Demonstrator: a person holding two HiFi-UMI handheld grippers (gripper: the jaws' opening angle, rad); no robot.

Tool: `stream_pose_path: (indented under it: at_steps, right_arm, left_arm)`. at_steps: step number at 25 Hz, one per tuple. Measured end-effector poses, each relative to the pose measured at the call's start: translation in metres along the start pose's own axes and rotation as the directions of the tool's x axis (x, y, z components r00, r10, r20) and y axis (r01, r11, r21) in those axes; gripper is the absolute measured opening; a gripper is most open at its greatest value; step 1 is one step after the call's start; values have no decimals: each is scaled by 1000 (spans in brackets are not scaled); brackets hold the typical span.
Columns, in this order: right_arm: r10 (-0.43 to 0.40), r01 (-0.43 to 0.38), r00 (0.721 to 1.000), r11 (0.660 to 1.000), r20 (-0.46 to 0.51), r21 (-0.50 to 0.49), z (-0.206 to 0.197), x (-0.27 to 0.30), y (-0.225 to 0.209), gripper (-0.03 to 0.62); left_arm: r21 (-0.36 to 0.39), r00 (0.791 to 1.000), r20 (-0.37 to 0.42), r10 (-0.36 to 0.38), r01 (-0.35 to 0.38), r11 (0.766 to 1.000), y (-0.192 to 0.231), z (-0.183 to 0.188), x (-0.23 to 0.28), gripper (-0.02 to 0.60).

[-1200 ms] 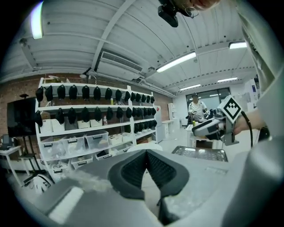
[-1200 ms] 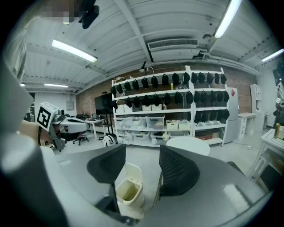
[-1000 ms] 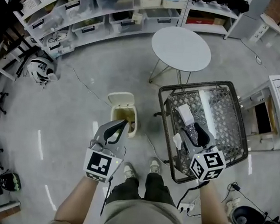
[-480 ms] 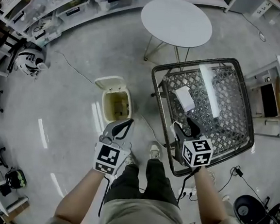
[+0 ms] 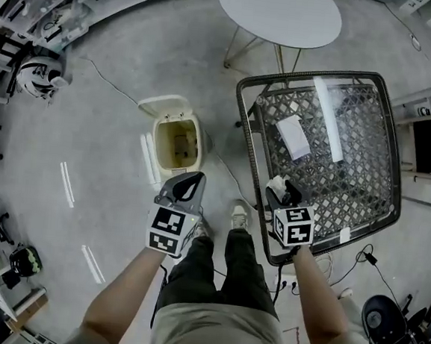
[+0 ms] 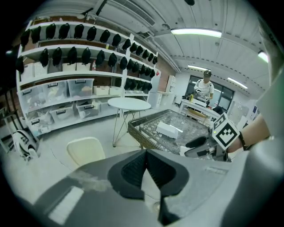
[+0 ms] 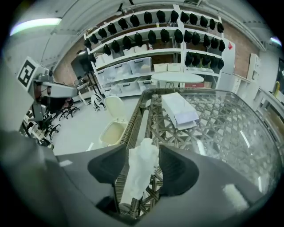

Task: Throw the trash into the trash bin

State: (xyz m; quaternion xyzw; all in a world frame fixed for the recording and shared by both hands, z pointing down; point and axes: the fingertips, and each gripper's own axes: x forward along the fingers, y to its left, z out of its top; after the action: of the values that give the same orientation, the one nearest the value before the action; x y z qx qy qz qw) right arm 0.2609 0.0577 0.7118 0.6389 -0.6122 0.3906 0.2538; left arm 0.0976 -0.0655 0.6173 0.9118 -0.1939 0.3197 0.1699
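A crumpled white tissue sits pinched between the pads of my right gripper. In the head view, that gripper hangs over the near left corner of the wicker table, with the tissue at its tips. The cream trash bin stands open on the floor to the left of the table, its lid flipped back. My left gripper is shut and empty, just on the near side of the bin. A white folded paper lies on the table's glass top.
A round white table stands beyond the wicker table. Shelves with bins line the far wall. A person stands far off at a bench. My feet are by the table's near corner, and cables trail on the floor.
Both grippers have sunk lower and drawn toward my body. The right one still carries the tissue and has come back from over the glass to the table's near left corner.
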Motion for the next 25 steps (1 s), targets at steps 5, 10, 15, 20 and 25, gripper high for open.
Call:
stream_pose_path:
  at_steps: [5,10,15,20,25]
  right_arm:
    - [-42,41,999,999,-20,-17,-13,4,-9,174]
    - [-82,80,996,996,-38,-47,-14,3,-18,82]
    - [-80,79,996,997,27,17,9,-12,-15,34]
    - [-54,54,994,998,95,-7,54,-38,4,34]
    - [-18,25,987,999,158,-43,105,-62,27,34]
  left_arm:
    - [-27,999,-36,-22,21,999,-6,-17,4,2]
    - [-34,999,-31,-15,14,999,-7,-21,-1,3]
    - [-36,1000,0,8,-8,999,0,-10,-16,3]
    - [-35,998,41,50,-48,998,17,11,-42,3]
    - [-44,989,97,111,-108,993,41,36,-79,3]
